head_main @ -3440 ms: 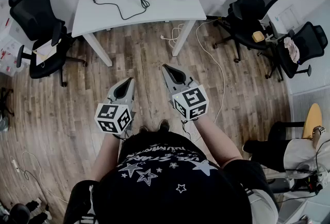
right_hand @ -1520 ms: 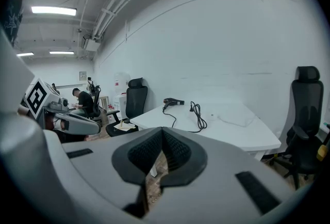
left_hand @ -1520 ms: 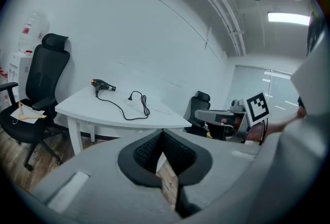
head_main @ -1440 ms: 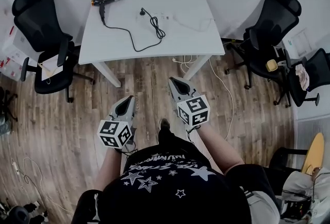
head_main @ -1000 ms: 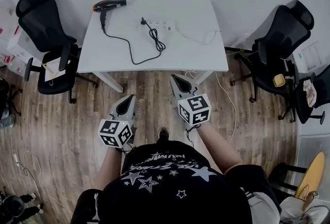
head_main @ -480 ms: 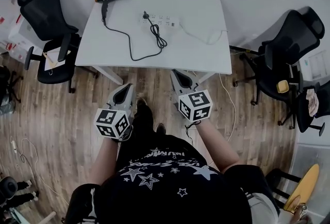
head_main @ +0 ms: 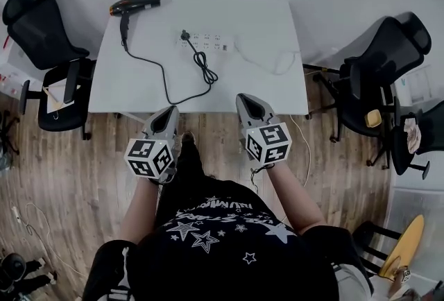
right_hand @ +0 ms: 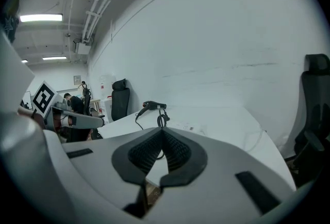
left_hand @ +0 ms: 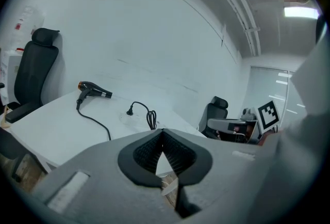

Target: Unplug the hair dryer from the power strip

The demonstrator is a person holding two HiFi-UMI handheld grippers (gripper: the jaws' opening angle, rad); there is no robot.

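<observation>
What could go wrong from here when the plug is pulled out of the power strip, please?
1. The power strip lies loose on the table. Pulling the plug with the right gripper alone could lift or drag it, so the left gripper may need to pin it down.
2. The cord loops close to the table's near edge. A snag there might tug the hair dryer, lying by the far left corner, off the table.
</observation>
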